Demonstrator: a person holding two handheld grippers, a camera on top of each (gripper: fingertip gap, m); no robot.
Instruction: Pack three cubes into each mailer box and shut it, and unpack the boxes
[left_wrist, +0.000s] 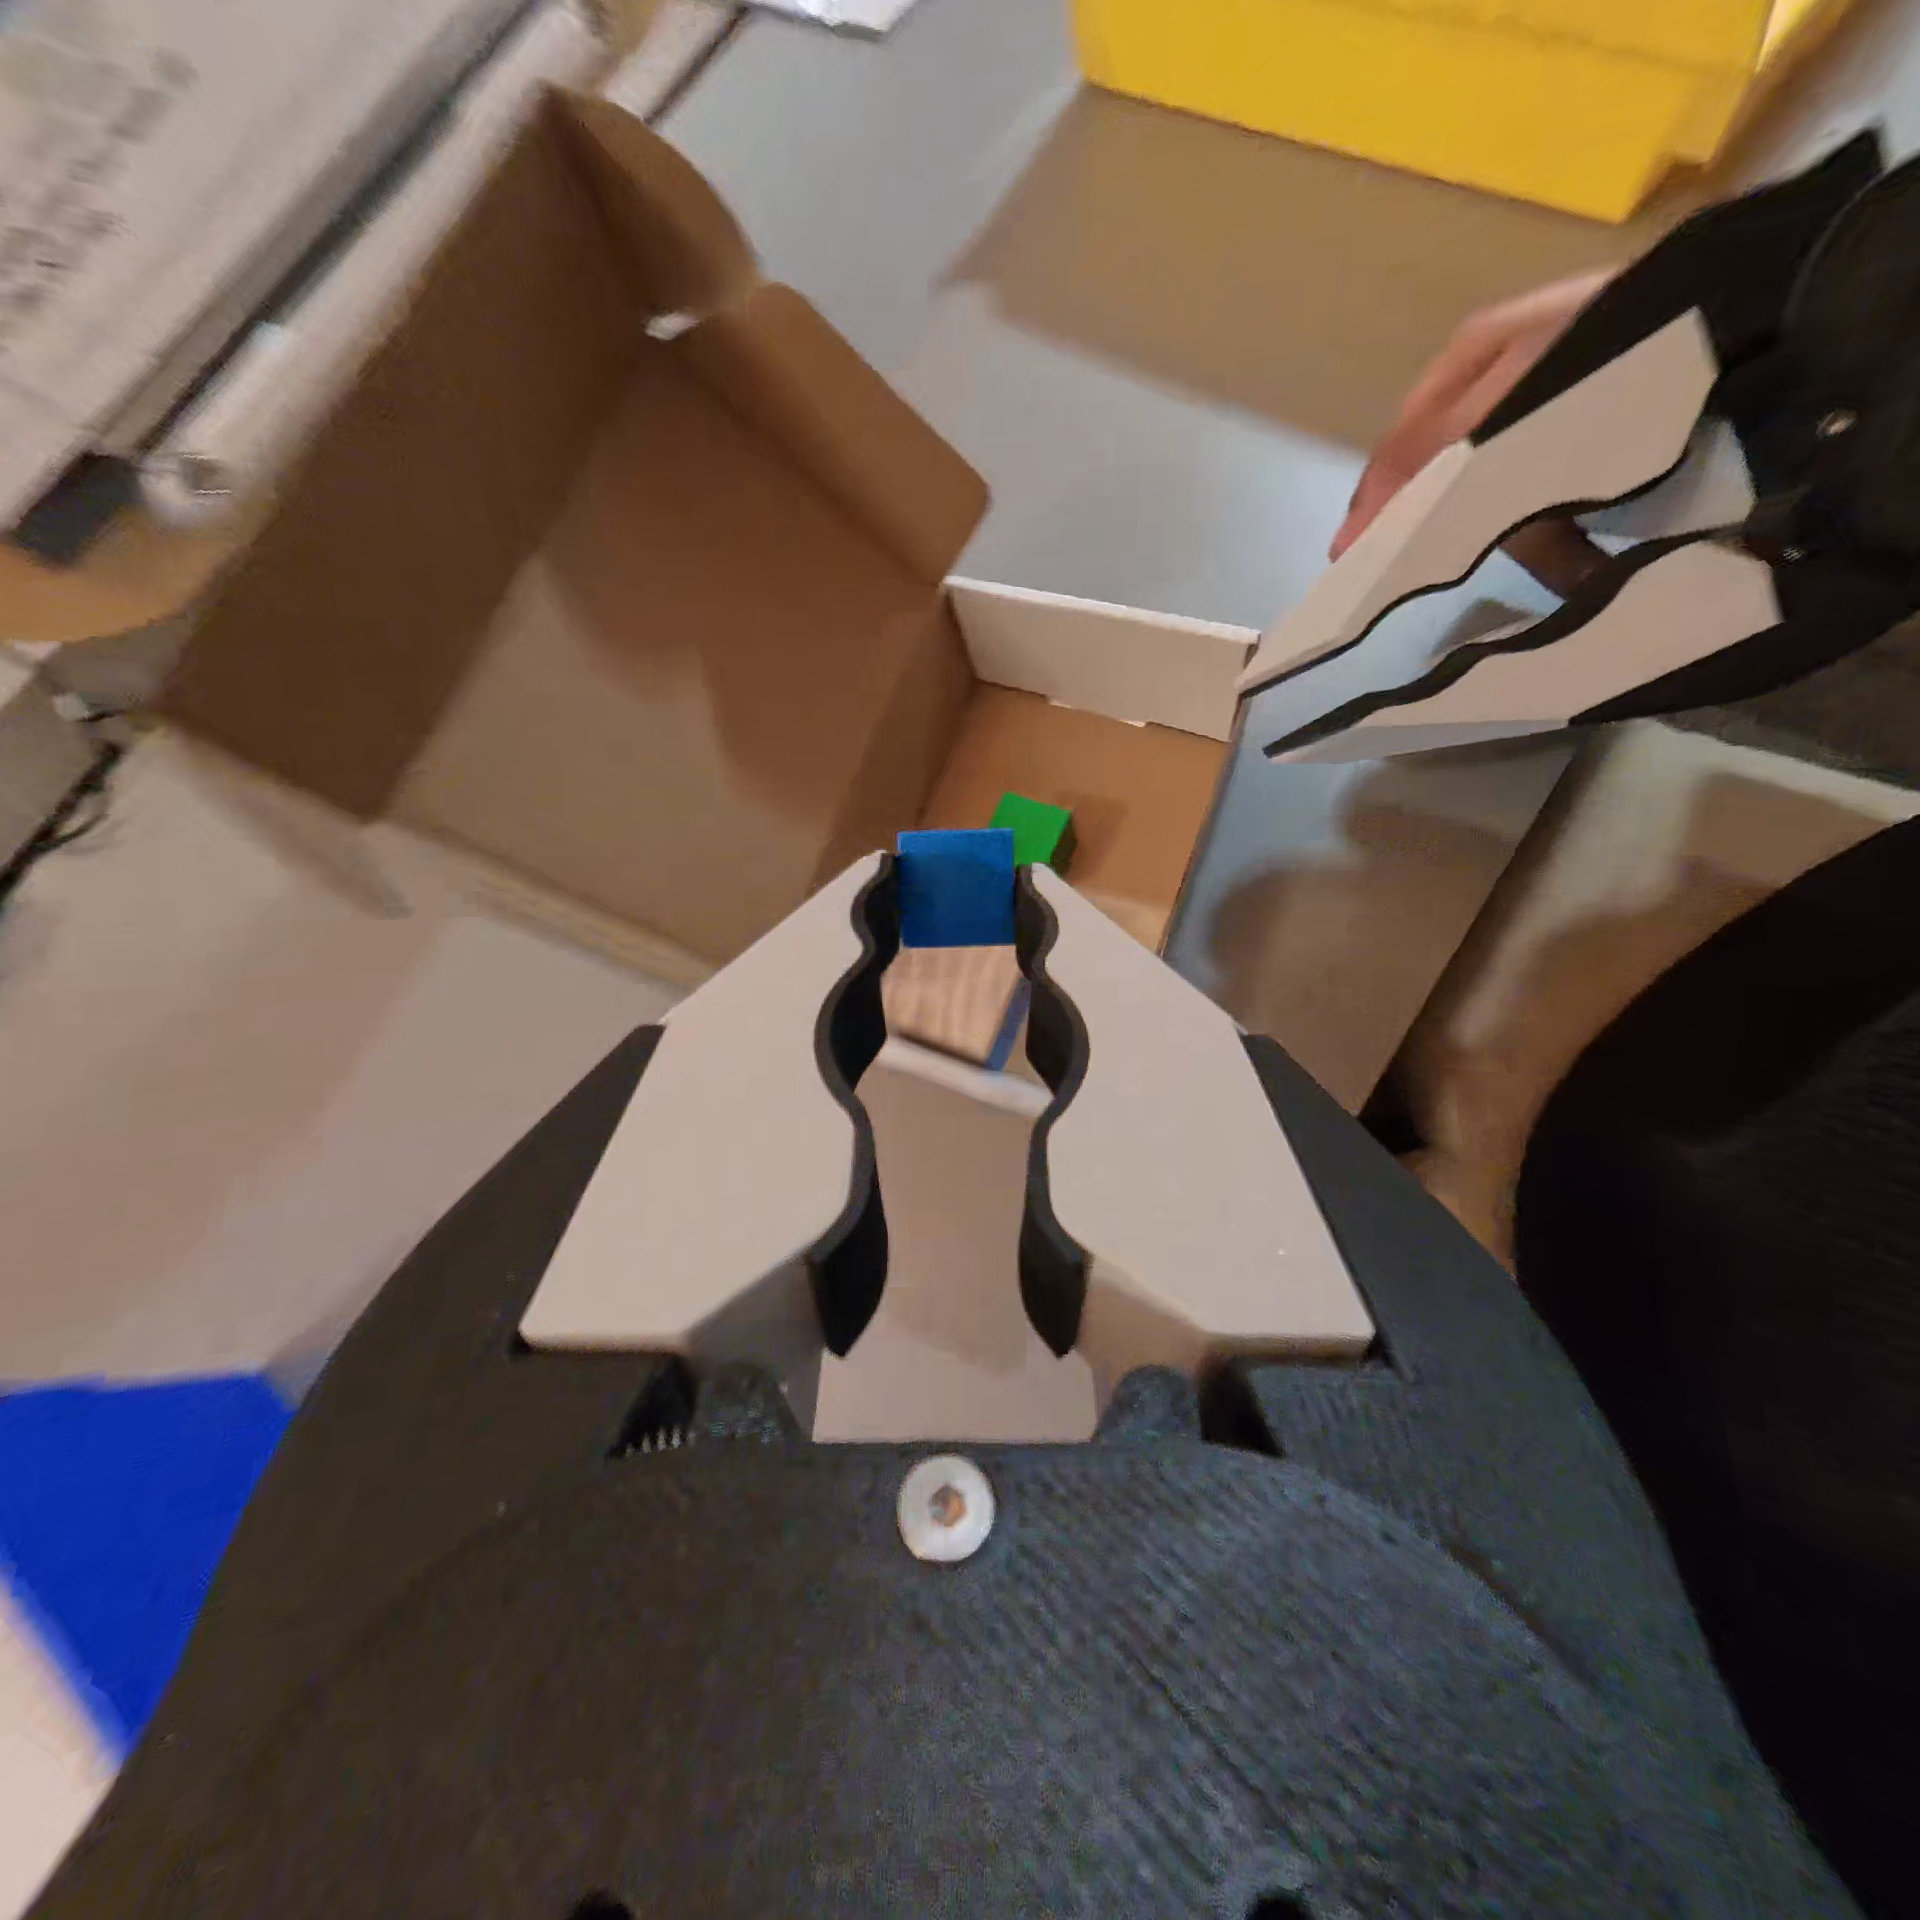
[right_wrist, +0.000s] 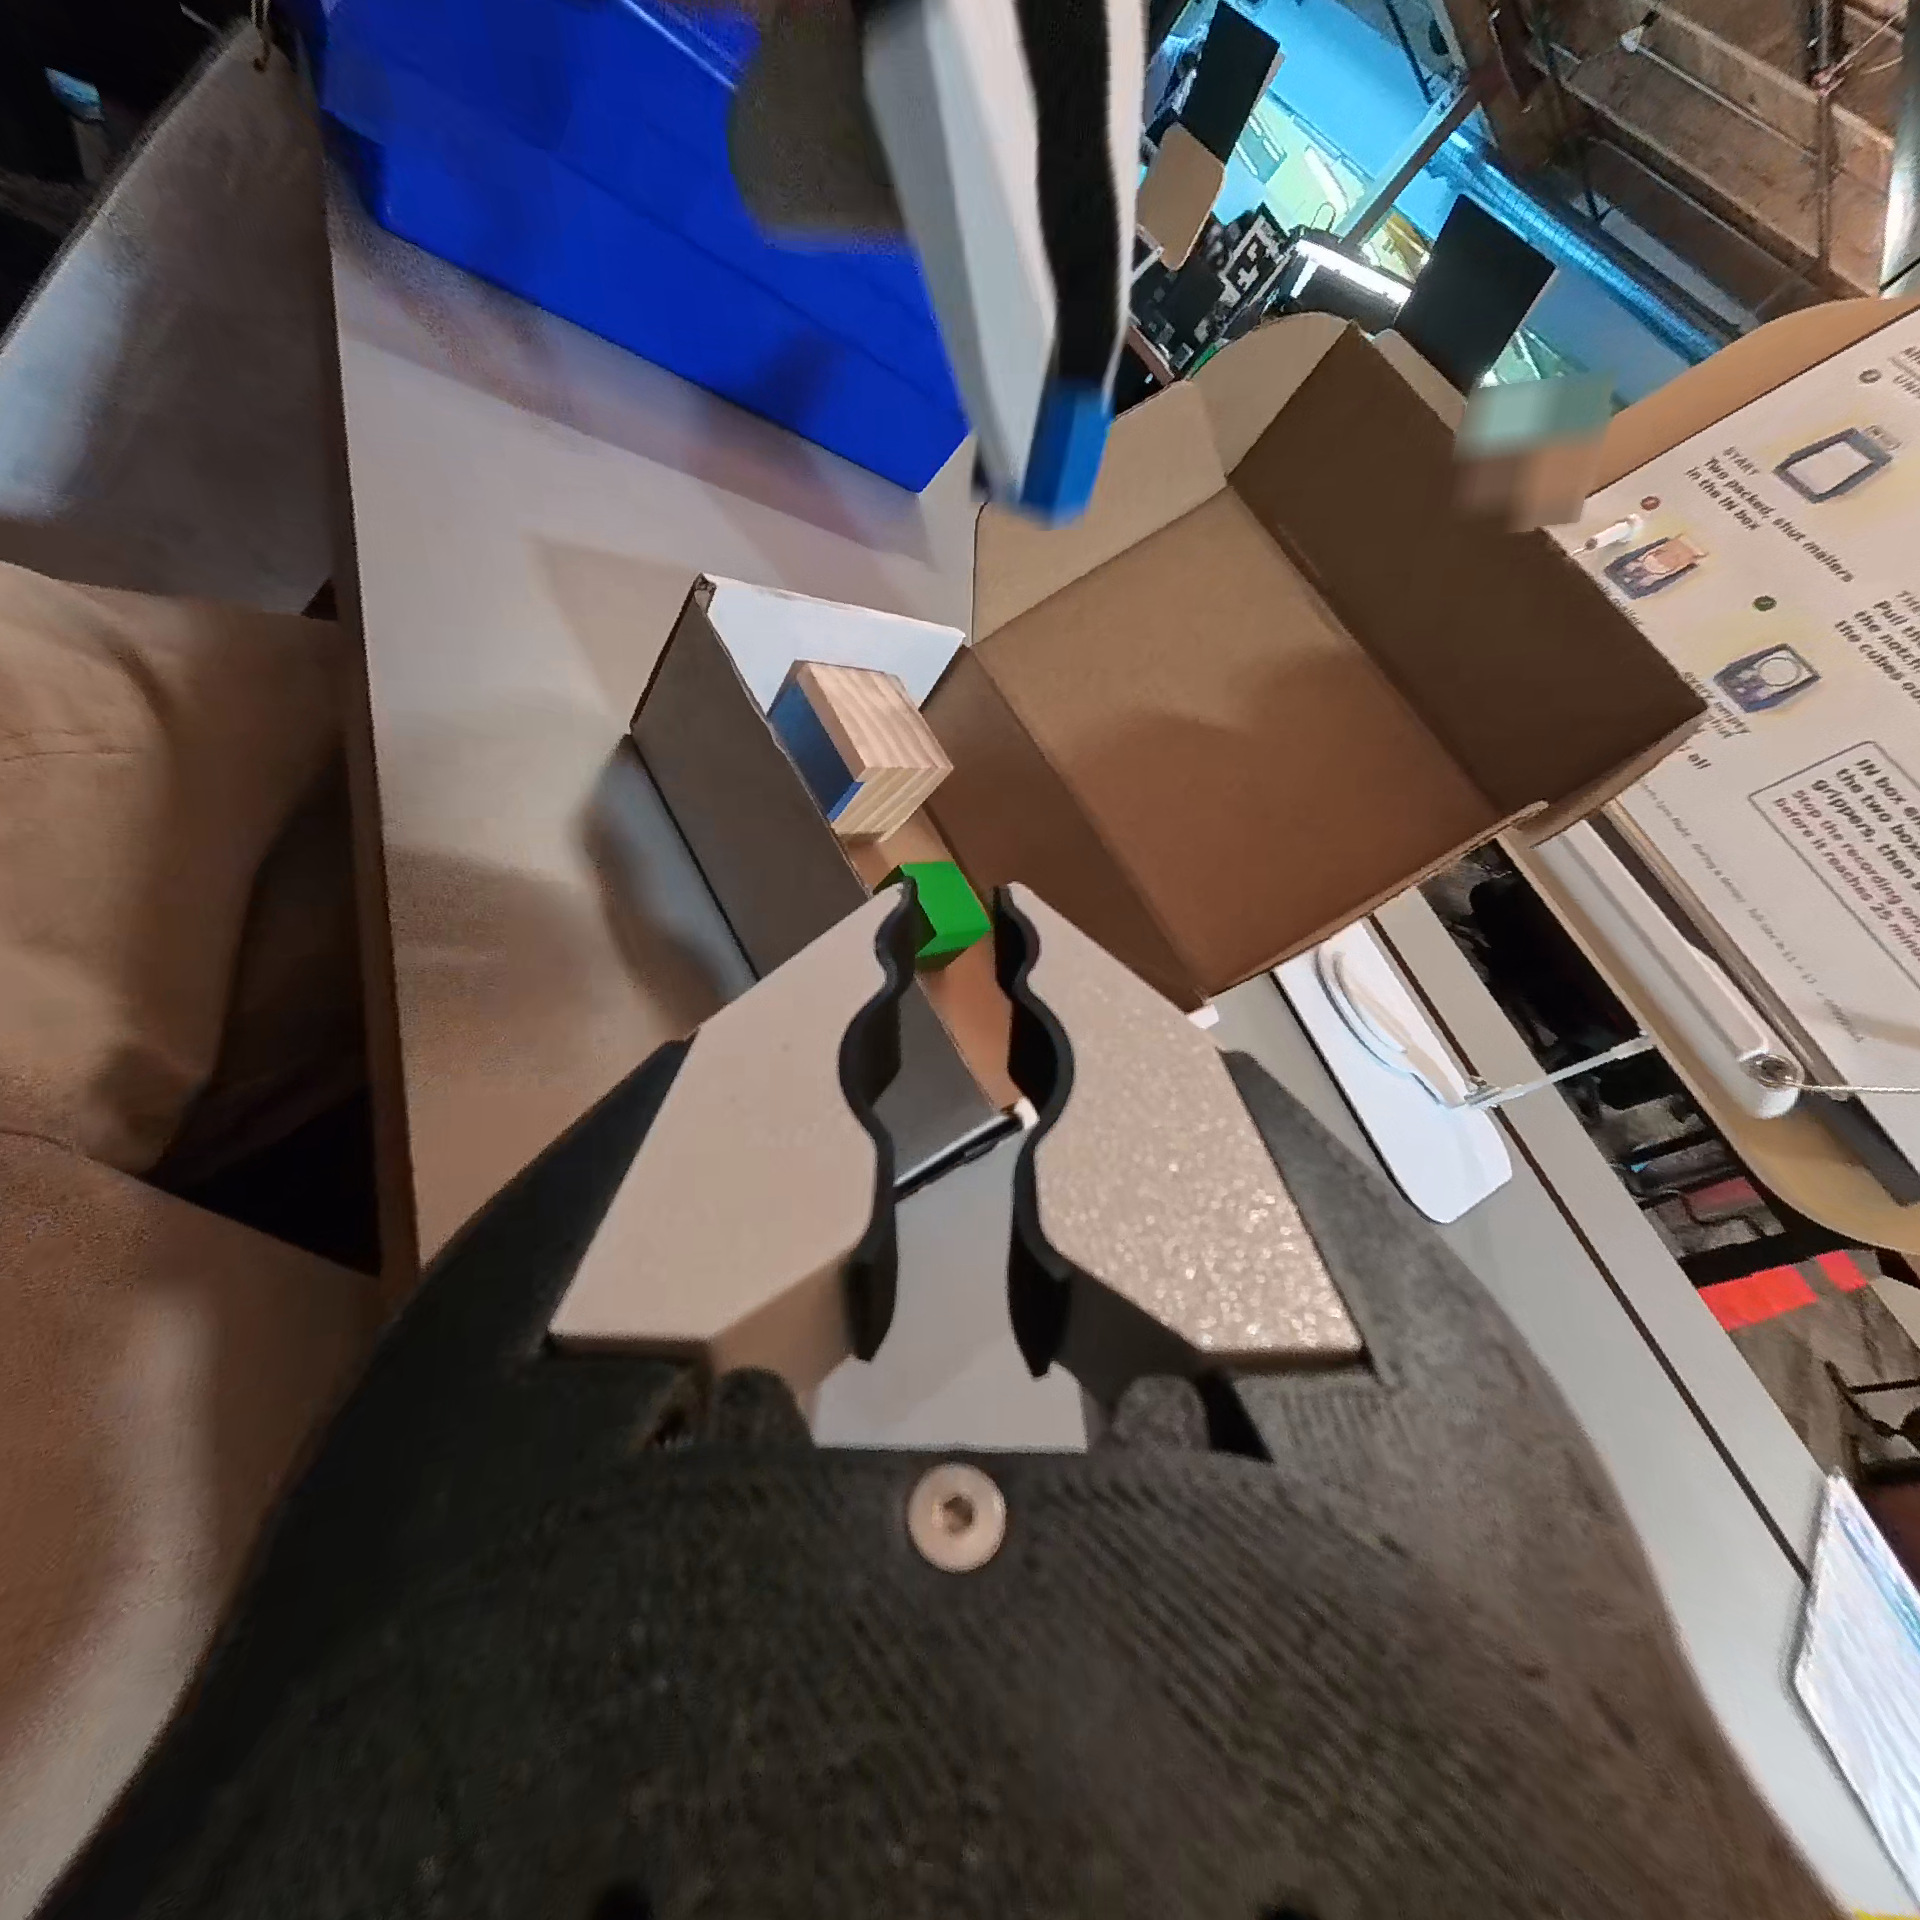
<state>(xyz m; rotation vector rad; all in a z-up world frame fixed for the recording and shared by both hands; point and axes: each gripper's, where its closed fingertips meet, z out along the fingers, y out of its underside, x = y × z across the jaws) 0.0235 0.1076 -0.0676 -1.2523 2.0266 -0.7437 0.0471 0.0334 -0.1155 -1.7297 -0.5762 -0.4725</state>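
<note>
My left gripper (left_wrist: 956, 871) is shut on a blue cube (left_wrist: 956, 909) and holds it just above the open mailer box (left_wrist: 1101, 644). In the right wrist view it comes down blurred from the top with the blue cube (right_wrist: 1065, 457). Inside the box lie a green cube (left_wrist: 1034, 826) and a wood cube with a blue side (left_wrist: 951, 1003). The brown lid (left_wrist: 582, 582) stands open. My right gripper (right_wrist: 951, 914) is open and empty, just short of the green cube (right_wrist: 948, 920), with the wood cube (right_wrist: 883, 748) beyond. In the left wrist view it hovers over the box's right edge (left_wrist: 1262, 717).
A blue bin (right_wrist: 623, 208) stands on the table beyond the box. A yellow bin (left_wrist: 1403, 94) and a flat brown cardboard piece (left_wrist: 1195, 260) lie farther off. A printed sheet (right_wrist: 1818, 675) lies right of the lid. A hand (left_wrist: 1455, 416) holds the right gripper. Some 10 cm of space lies between my two pairs of fingers. The brown lid (left_wrist: 582, 582) is about 12 cm from my left fingertips. Look for it in the right wrist view (right_wrist: 1329, 665) too.
</note>
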